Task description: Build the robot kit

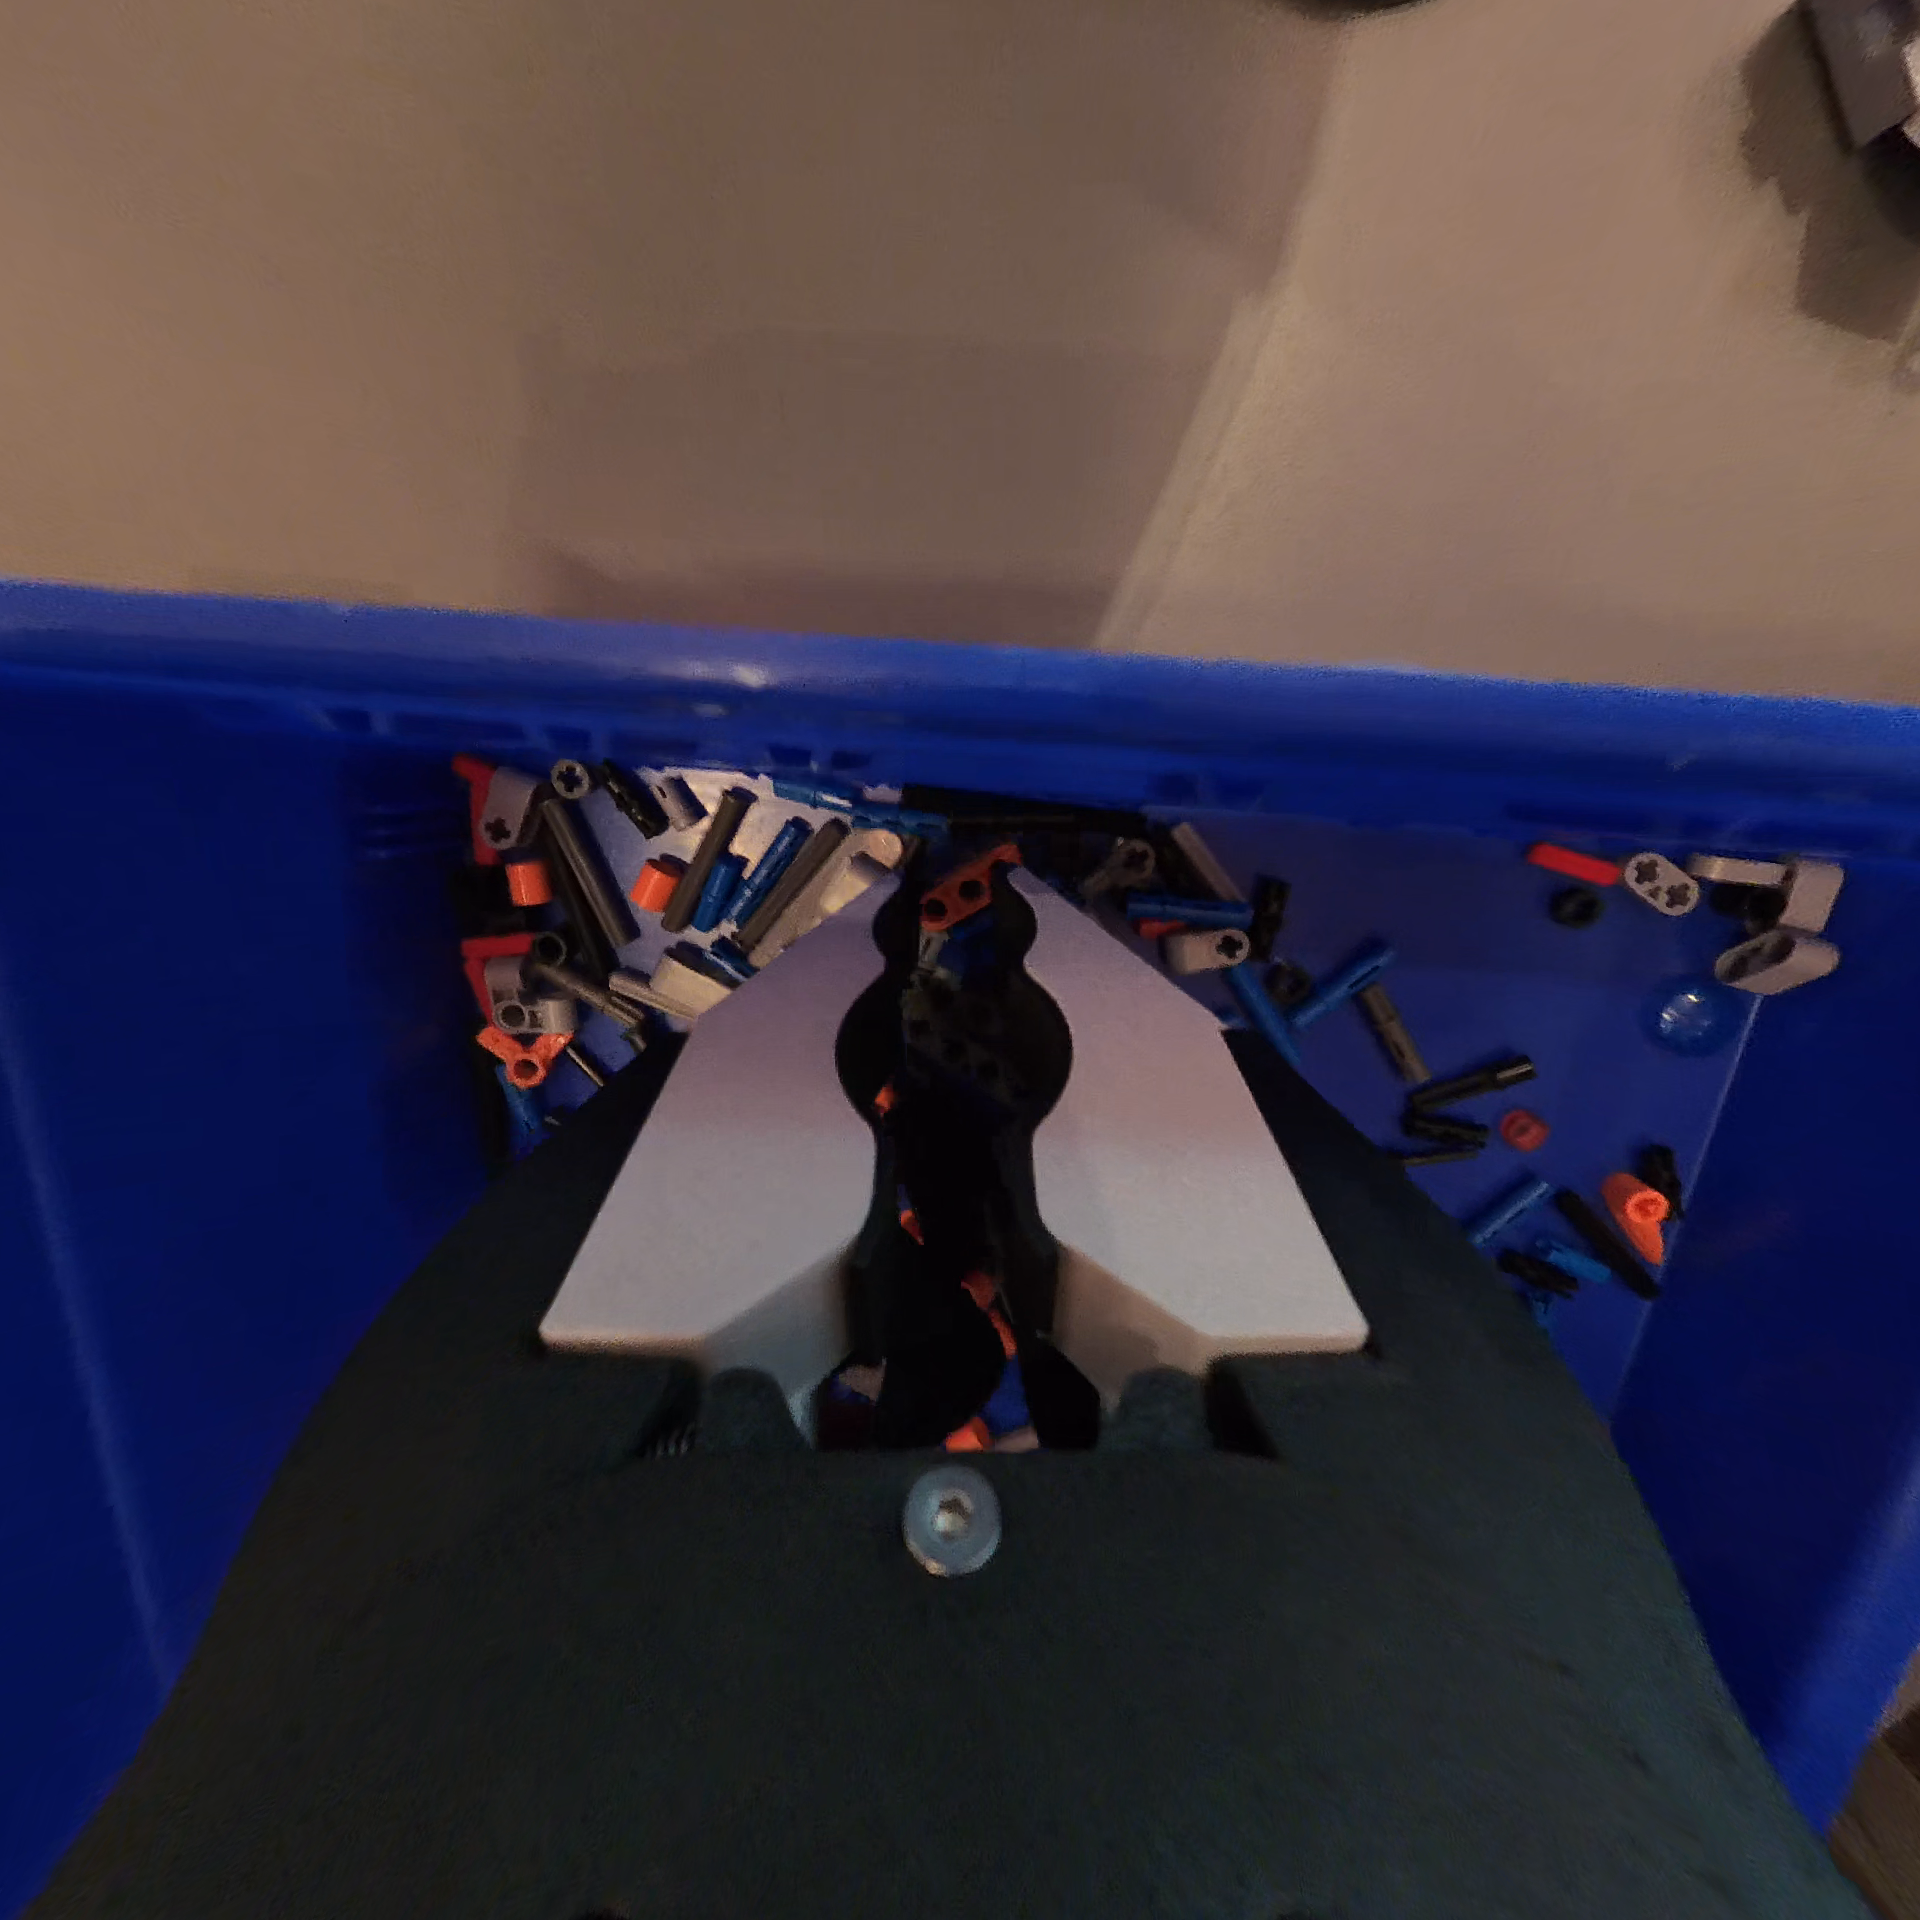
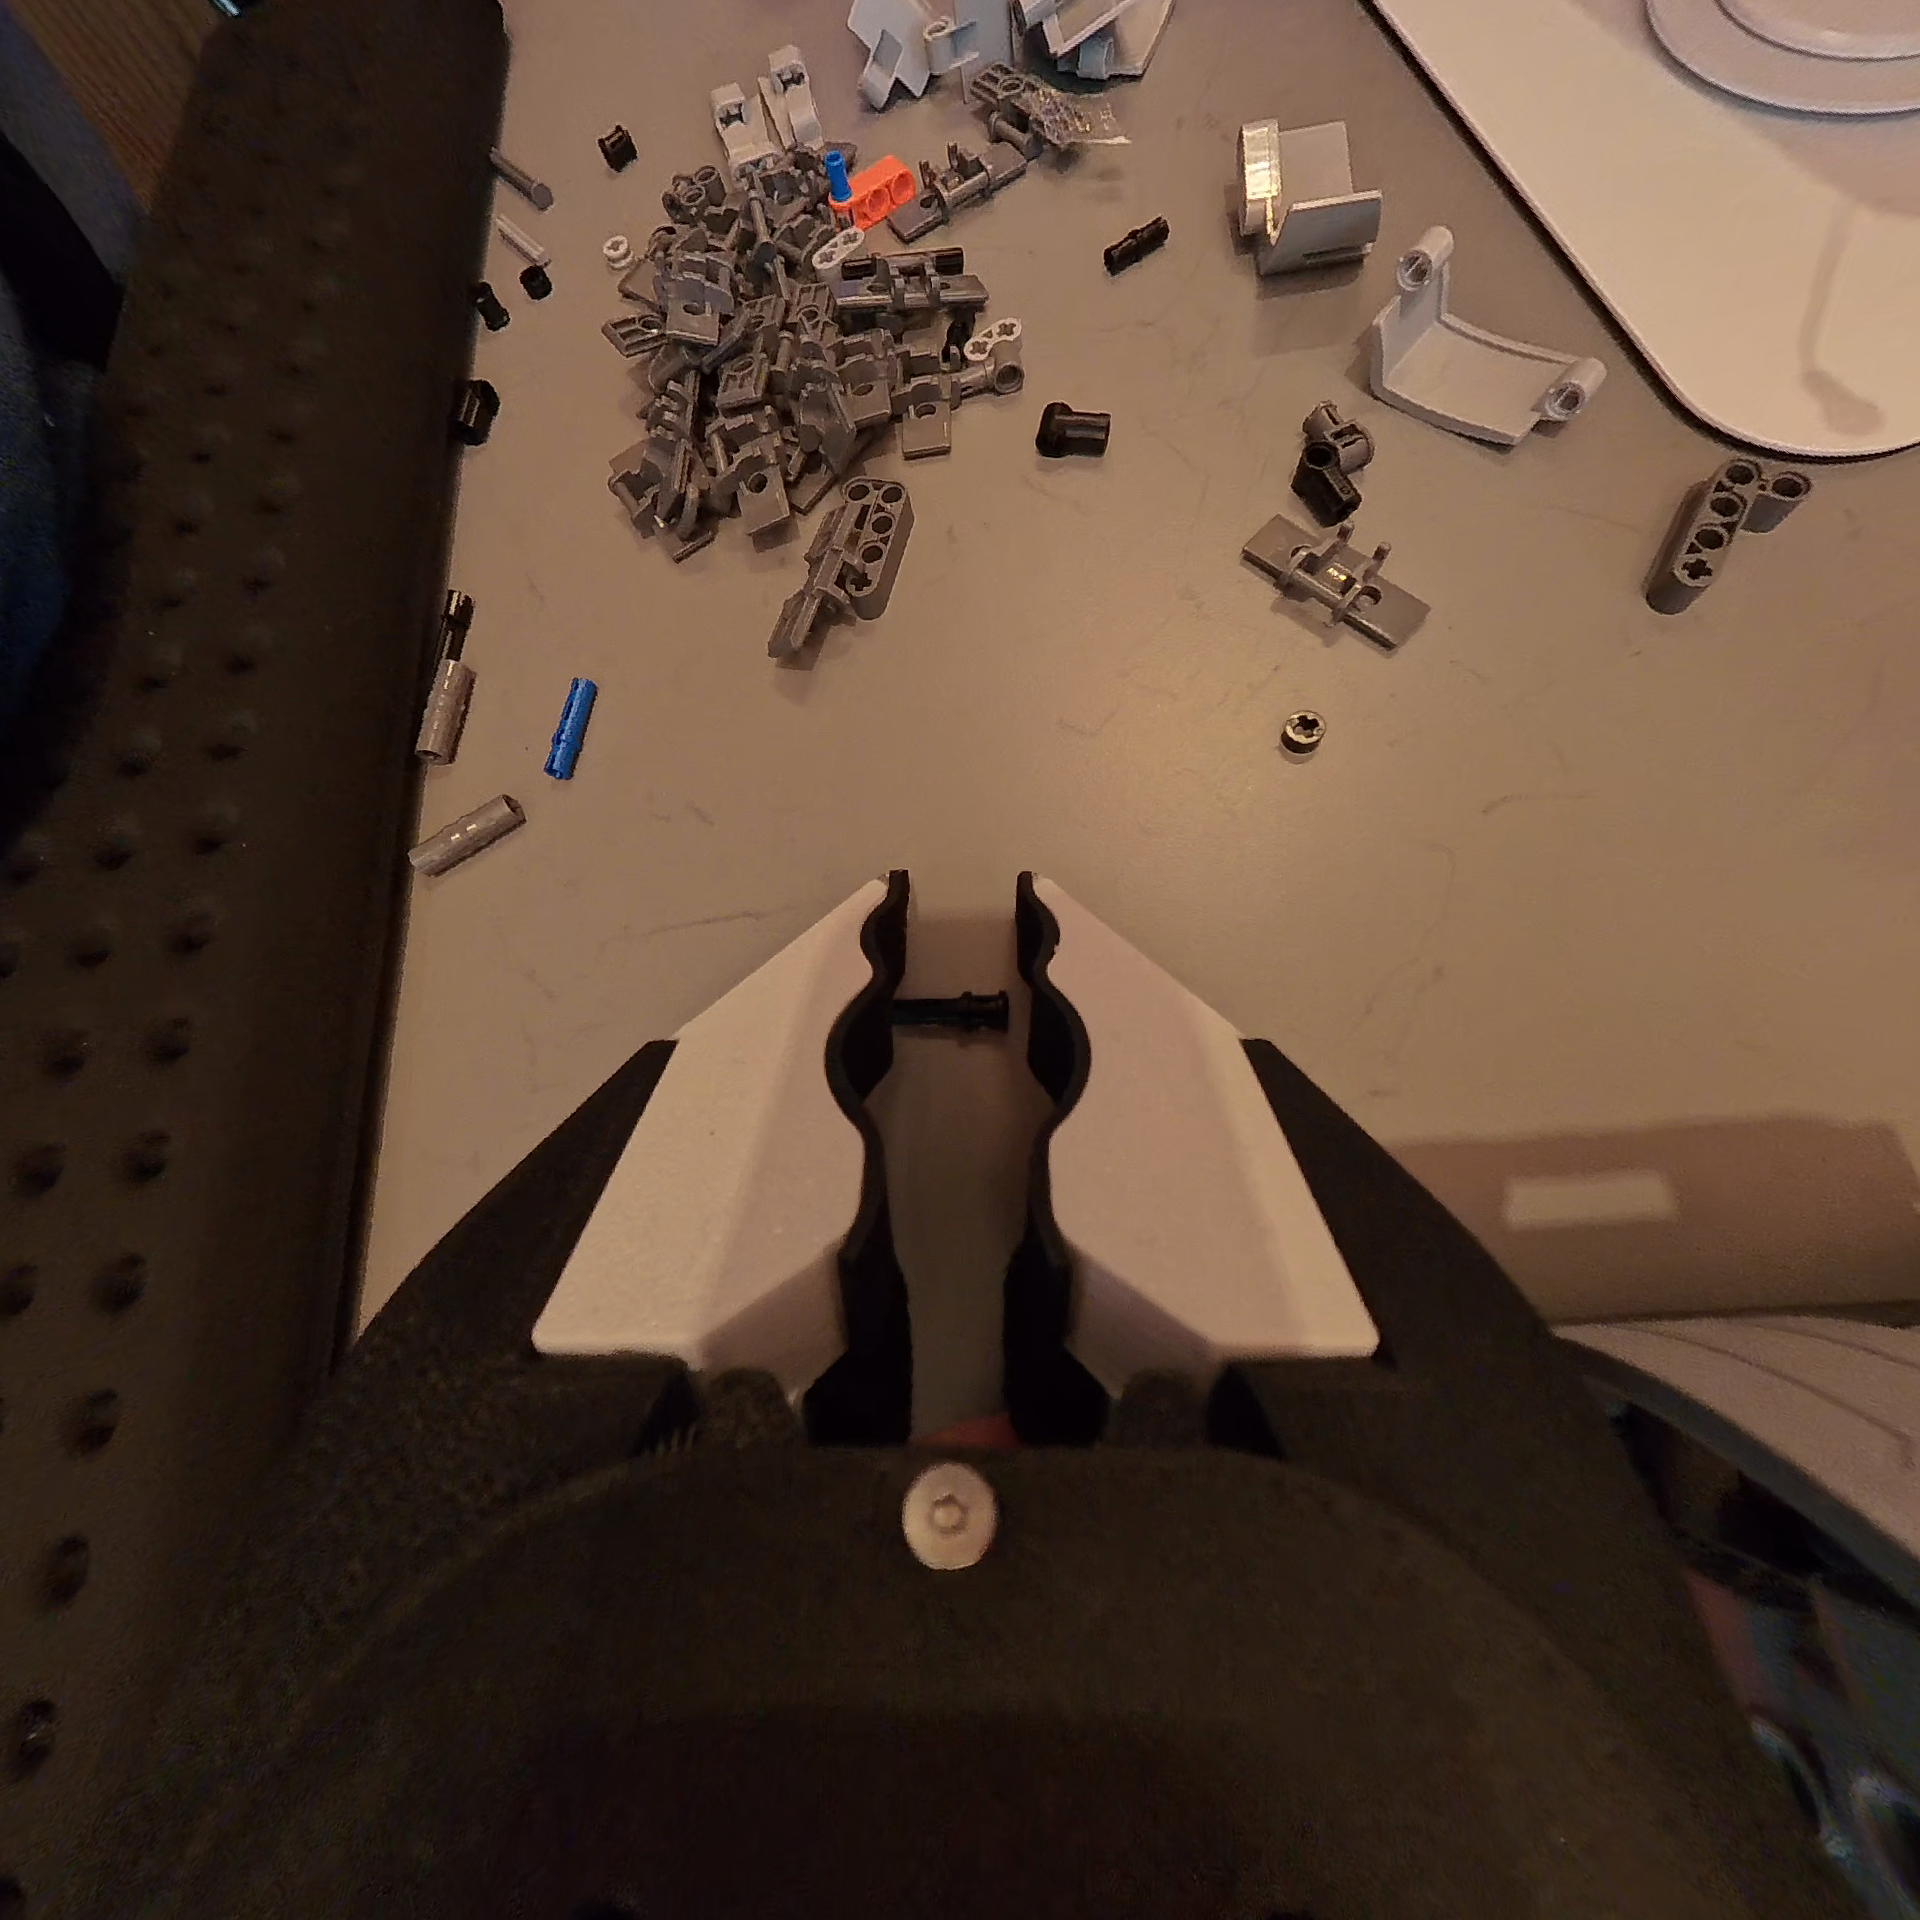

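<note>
My left gripper [image 1: 956, 883] reaches down into a blue bin [image 1: 935, 696] of small building pieces. Its jaws stand narrow on a black piece with holes [image 1: 961, 1044] that fills the gap between them. An orange holed connector [image 1: 961, 899] sits right at the tips. My right gripper [image 2: 963, 883] hovers over a grey table [image 2: 1143, 831]. Its jaws are close together, with a small black pin [image 2: 956, 1008] held crosswise between the pads. A heap of dark grey pieces [image 2: 769, 384] lies on the table ahead of it.
In the bin, loose blue, black, grey and orange pins and connectors [image 1: 644, 904] lie left and right [image 1: 1455, 1039] of the gripper. On the table are a blue pin [image 2: 569, 727], an orange brick [image 2: 881, 192], light grey panels [image 2: 1475, 364], and a white tray [image 2: 1714, 208]. A black perforated bar [image 2: 208, 727] runs along the left. The left gripper's tips are roughly 45 centimeters from the right gripper's. To reach the orange brick [image 2: 881, 192] in a straight line is about 20 centimeters for my right fingers, about 25 centimeters for my left.
</note>
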Demonstrator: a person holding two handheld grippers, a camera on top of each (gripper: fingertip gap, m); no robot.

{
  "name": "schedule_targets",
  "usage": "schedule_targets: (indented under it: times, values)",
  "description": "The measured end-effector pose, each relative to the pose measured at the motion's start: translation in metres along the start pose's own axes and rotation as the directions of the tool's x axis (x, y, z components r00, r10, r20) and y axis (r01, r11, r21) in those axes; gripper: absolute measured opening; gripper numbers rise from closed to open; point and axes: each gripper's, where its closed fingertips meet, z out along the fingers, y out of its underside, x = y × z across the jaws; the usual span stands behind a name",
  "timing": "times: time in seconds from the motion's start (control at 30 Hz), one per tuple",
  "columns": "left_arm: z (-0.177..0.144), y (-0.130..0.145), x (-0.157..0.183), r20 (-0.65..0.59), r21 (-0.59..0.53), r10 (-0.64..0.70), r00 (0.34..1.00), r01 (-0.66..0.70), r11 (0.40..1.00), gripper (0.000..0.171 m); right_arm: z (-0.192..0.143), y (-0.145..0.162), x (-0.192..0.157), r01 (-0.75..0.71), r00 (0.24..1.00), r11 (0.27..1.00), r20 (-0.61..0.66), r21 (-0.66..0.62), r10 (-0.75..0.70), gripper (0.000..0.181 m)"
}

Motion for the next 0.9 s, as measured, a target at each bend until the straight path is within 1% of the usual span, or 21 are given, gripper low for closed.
schedule_targets:
  times: [0.03, 0.1, 0.17, 0.2, 0.23, 0.27, 0.33, 0.43, 0.47, 0.5, 0.53, 0.6, 0.67, 0.73, 0.8, 0.83, 0.9]
  values:
    - [-0.001, 0.004, 0.002, -0.014, -0.010, -0.003, 1.000, 0.003, 1.000, 0.013, 0.000, 0.000, 0.000, 0.000, 1.000, 1.000, 0.000, -0.001, 0.000, 0.018]
    - [-0.004, 0.014, -0.002, 0.012, -0.048, -0.006, 1.000, 0.007, 0.999, 0.014, 0.000, 0.000, 0.000, 0.000, 1.000, 1.000, -0.001, -0.001, 0.000, 0.018]
    - [-0.009, 0.029, -0.004, 0.029, -0.110, -0.024, 0.999, 0.027, 0.994, 0.014, 0.000, 0.000, 0.000, 0.001, 1.000, 1.000, -0.002, -0.003, -0.001, 0.019]
    - [-0.012, 0.034, -0.010, 0.070, -0.133, -0.007, 0.998, 0.016, 0.991, 0.014, 0.000, 0.000, 0.000, 0.001, 1.000, 1.000, -0.002, -0.003, -0.001, 0.018]
    - [-0.015, 0.034, -0.013, 0.100, -0.128, 0.007, 0.995, 0.006, 0.992, 0.014, 0.000, 0.000, 0.000, 0.002, 1.000, 1.000, -0.003, -0.004, -0.002, 0.019]
    - [-0.017, 0.028, -0.009, 0.085, -0.089, 0.005, 0.996, 0.003, 0.996, 0.014, 0.001, 0.000, 0.000, 0.001, 1.000, 1.000, -0.003, -0.004, -0.001, 0.019]
    - [-0.020, 0.007, 0.007, 0.028, 0.019, 0.005, 1.000, -0.006, 1.000, 0.016, 0.001, 0.000, 0.000, 0.000, 1.000, 1.000, -0.002, -0.004, 0.000, 0.019]
    - [-0.018, -0.018, 0.010, 0.059, 0.118, 0.039, 0.998, -0.046, 0.992, 0.017, 0.001, 0.000, 0.001, -0.003, 1.000, 1.000, -0.002, -0.005, 0.002, 0.018]
    - [-0.014, -0.021, 0.012, 0.046, 0.123, 0.041, 0.998, -0.046, 0.991, 0.015, 0.001, 0.000, 0.001, -0.003, 1.000, 1.000, -0.003, -0.005, 0.003, 0.018]
    - [-0.009, -0.018, 0.011, 0.050, 0.103, 0.041, 0.998, -0.046, 0.994, 0.016, 0.001, 0.000, 0.001, -0.003, 1.000, 1.000, -0.004, -0.005, 0.003, 0.018]
    - [-0.003, -0.016, 0.010, 0.053, 0.092, 0.043, 0.998, -0.048, 0.995, 0.014, 0.001, 0.000, 0.001, -0.002, 1.000, 1.000, -0.005, -0.005, 0.002, 0.018]
    - [0.003, -0.016, 0.010, 0.028, 0.111, 0.007, 1.000, -0.010, 0.994, 0.008, 0.001, 0.001, 0.001, -0.002, 1.000, 1.000, -0.005, -0.006, 0.002, 0.018]
    - [0.009, -0.006, 0.008, 0.030, 0.064, -0.022, 0.999, 0.020, 0.998, 0.001, 0.001, 0.000, 0.001, -0.005, 1.000, 1.000, -0.002, -0.004, 0.005, 0.018]
    - [0.006, 0.003, 0.010, 0.000, 0.013, -0.065, 0.998, 0.065, 0.998, 0.000, 0.001, 0.000, 0.001, -0.005, 1.000, 1.000, 0.000, -0.005, 0.005, 0.018]
    - [0.002, 0.015, 0.001, 0.056, -0.041, -0.052, 0.997, 0.054, 0.998, 0.000, 0.001, 0.000, 0.001, -0.003, 1.000, 1.000, -0.001, -0.005, 0.003, 0.018]
    - [0.000, 0.018, -0.003, 0.072, -0.048, -0.062, 0.996, 0.065, 0.997, 0.000, 0.001, 0.001, 0.001, -0.002, 1.000, 1.000, -0.001, -0.005, 0.002, 0.018]
    - [-0.006, 0.010, -0.007, 0.088, 0.013, -0.084, 0.993, 0.083, 0.996, 0.002, 0.001, 0.000, 0.000, -0.002, 1.000, 1.000, 0.000, -0.005, 0.002, 0.018]
